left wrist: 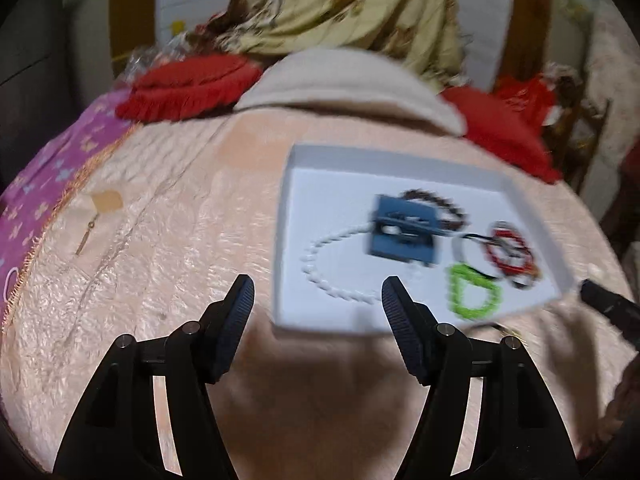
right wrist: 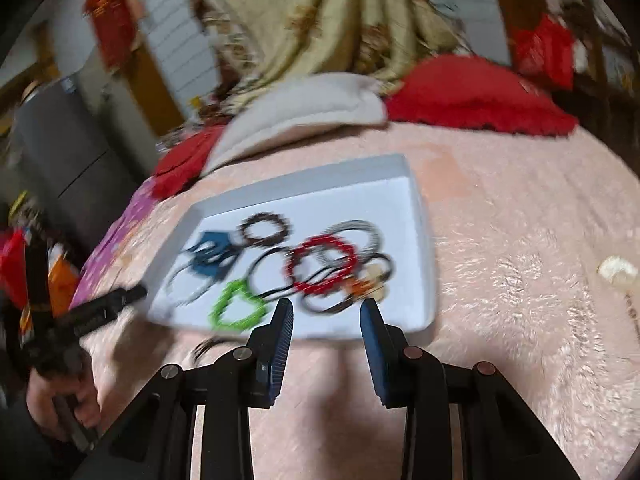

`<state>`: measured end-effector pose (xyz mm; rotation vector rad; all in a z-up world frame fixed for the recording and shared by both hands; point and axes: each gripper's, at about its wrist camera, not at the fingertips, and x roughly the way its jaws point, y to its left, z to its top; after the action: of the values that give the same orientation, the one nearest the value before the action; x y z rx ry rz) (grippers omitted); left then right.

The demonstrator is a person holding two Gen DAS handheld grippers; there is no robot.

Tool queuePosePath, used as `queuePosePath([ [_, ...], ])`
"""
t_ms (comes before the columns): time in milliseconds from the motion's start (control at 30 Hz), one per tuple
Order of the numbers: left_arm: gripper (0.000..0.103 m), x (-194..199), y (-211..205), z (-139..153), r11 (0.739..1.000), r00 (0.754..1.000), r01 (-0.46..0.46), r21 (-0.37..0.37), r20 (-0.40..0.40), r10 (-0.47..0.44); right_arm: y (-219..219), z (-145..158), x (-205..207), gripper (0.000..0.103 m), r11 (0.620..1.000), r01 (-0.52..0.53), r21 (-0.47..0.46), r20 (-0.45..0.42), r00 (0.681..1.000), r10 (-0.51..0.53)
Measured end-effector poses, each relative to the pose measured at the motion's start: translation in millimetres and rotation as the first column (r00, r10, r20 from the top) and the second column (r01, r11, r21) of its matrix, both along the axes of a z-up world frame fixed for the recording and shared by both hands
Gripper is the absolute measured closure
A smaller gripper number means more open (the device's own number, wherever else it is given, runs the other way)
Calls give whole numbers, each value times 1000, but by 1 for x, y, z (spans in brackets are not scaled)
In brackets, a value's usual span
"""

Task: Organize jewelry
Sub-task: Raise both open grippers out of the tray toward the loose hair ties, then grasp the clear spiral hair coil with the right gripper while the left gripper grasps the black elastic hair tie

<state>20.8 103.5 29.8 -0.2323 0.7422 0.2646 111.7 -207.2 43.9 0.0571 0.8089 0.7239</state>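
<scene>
Clearly, from the left wrist view, we see our left gripper (left wrist: 318, 300) spread wide and holding nothing, hovering over the pink bedspread (left wrist: 160, 220) just short of the near edge of the white tray (left wrist: 288, 200). Inside the tray lie a white bead necklace (left wrist: 320, 272) nearest us, a blue card (left wrist: 402, 232) beyond it, a dark bead bracelet (left wrist: 440, 202) behind the card, a green bracelet (left wrist: 474, 292) and a red bracelet (left wrist: 510, 250) toward the tray's right side. Left of the tray, well apart, a small gold earring (left wrist: 86, 236) rests on the bedspread.

From the right wrist view, our right gripper (right wrist: 326, 312) is also parted and empty, its tips at the tray's near rim (right wrist: 424, 240). The red bracelet (right wrist: 322, 264) sits mid-tray, overlapping thin black bands (right wrist: 272, 268); the green bracelet (right wrist: 238, 308) lies nearer, to its left. Motion blur hides finer detail.

We judge these pieces light, limp and tangle-prone: beads may roll between ribbed pads, and lifting one loop could drag its neighbours. We would pinch a free arc of a loop, away from overlaps.
</scene>
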Motion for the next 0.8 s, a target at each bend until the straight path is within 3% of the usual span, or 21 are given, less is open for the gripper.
queuePosePath([
  [100, 36, -15, -18, -5, 996, 995, 95, -2, -24, -95, 15, -2, -28, 69, 993, -102, -51, 22, 994, 103],
  [200, 36, -23, -33, -22, 989, 989, 139, 43, -59, -137, 38, -16, -40, 69, 975, -182, -125, 13, 983, 185],
  [333, 37, -13, -28, -47, 998, 990, 45, 39, -139, -39, 55, -36, -45, 69, 952, -221, -210, -16, 975, 223],
  [433, 36, -10, -28, -49, 998, 988, 13, 56, -154, -5, 52, -37, -44, 69, 956, -226, -188, -23, 974, 226],
  [667, 32, -9, -28, -51, 998, 988, 14, 53, -154, -5, 61, -44, -25, 66, 965, -211, -154, -66, 977, 203],
  [800, 32, -9, -28, -51, 999, 988, 15, 52, -154, -6, 75, -46, -27, 64, 955, -214, -204, -32, 977, 212],
])
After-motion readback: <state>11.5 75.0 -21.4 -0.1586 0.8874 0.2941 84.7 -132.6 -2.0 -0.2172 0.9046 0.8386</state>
